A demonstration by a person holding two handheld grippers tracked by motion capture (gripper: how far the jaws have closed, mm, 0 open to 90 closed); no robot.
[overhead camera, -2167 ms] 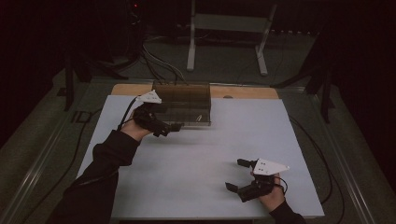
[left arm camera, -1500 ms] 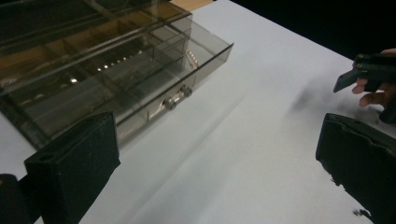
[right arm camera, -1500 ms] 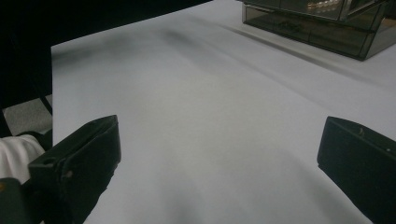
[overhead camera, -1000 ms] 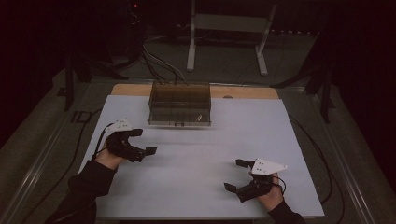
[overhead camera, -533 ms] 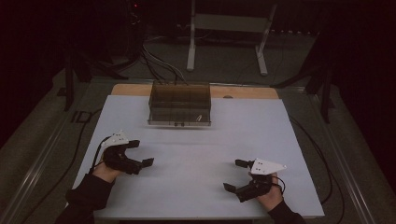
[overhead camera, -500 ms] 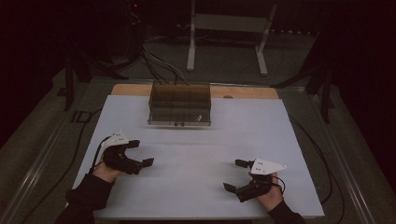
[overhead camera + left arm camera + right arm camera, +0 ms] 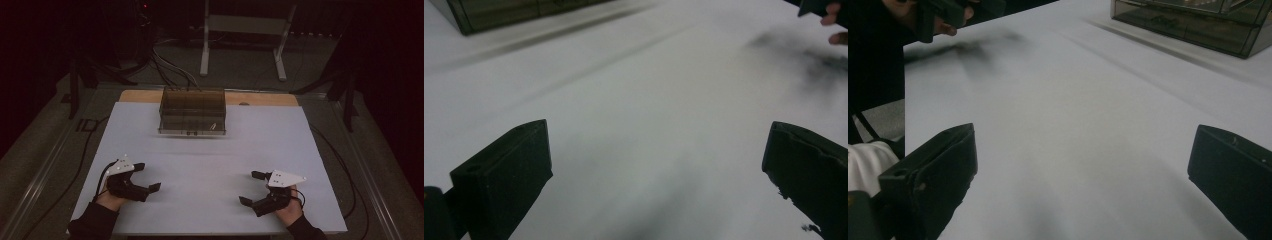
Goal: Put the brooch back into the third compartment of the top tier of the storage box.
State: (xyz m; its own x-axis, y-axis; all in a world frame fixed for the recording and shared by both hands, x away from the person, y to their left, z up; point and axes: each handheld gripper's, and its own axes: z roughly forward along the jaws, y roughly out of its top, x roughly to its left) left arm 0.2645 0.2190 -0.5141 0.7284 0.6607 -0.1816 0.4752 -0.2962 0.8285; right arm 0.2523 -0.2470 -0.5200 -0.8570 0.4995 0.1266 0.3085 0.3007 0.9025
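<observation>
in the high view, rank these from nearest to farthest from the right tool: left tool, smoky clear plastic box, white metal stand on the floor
1. Left tool, across the white table's near edge, on the left.
2. Smoky clear plastic box, at the table's far middle.
3. White metal stand, on the floor beyond the table.

**What the dim room keeps back**

The smoky box point(image 7: 192, 111) beyond both grippers holds a small pale thing point(image 7: 213, 127) too tiny to name. In the left gripper view only a corner of the box point(image 7: 514, 12) shows, cut by the top edge, and the far hand point(image 7: 831, 22) is clipped at the corner. In the right gripper view the box point(image 7: 1198, 25) runs off the top and right, its contents blurred. The left forearm point(image 7: 92, 222) and the right forearm point(image 7: 302, 232) leave the bottom edge. Behind the table point(image 7: 320, 150), darkness swallows the floor.
</observation>
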